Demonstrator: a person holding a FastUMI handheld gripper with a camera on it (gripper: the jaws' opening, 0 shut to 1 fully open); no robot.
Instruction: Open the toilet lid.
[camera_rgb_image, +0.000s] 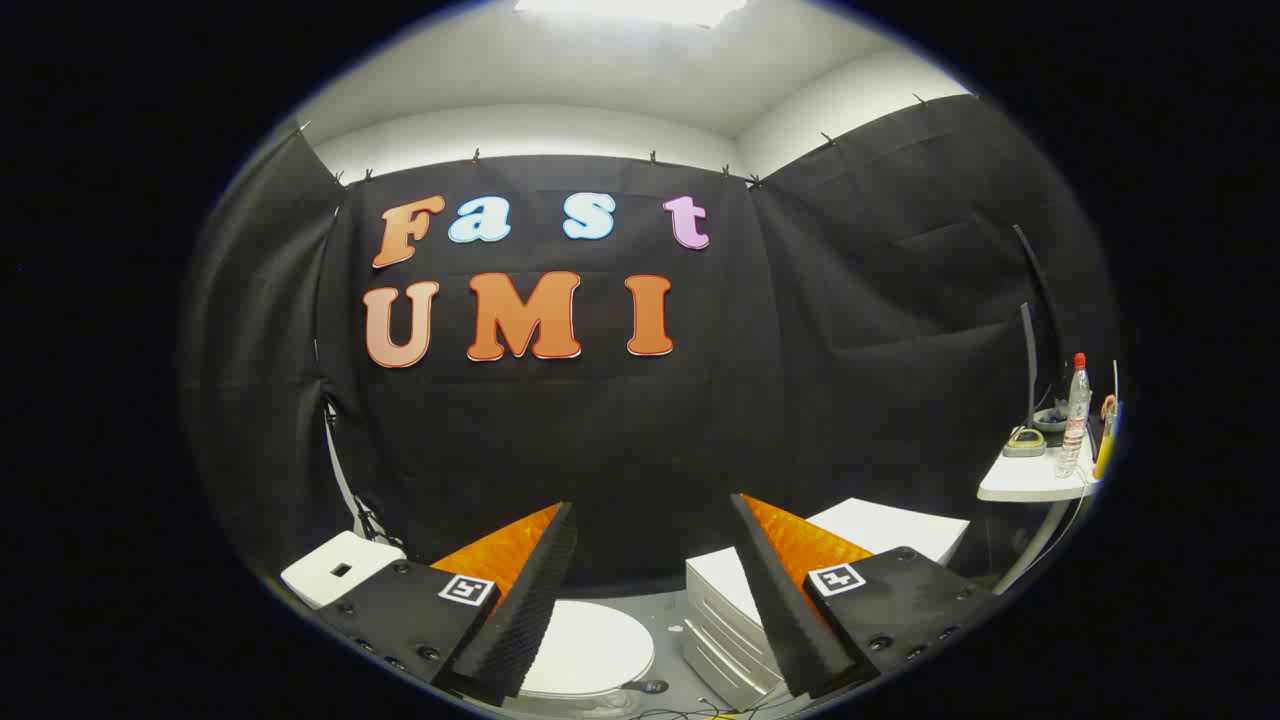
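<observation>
Looking forward along the gripper, the gripper view shows its two fingers spread wide apart with nothing held between them, their dark ridged pads facing each other across open space. Each finger has an orange side and a black mount carrying a small square marker. Below and between the fingers, nearer the left one, lies the white toilet lid, closed flat on the bowl and partly hidden by the left finger; the fingers hover above it without touching. Just right of the lid, a white drawer unit stands on the grey floor, partly behind the right finger. A white box sits beyond the left mount. Farther right, a white side table holds a clear bottle with a red cap and other small items, too small to tell apart.
</observation>
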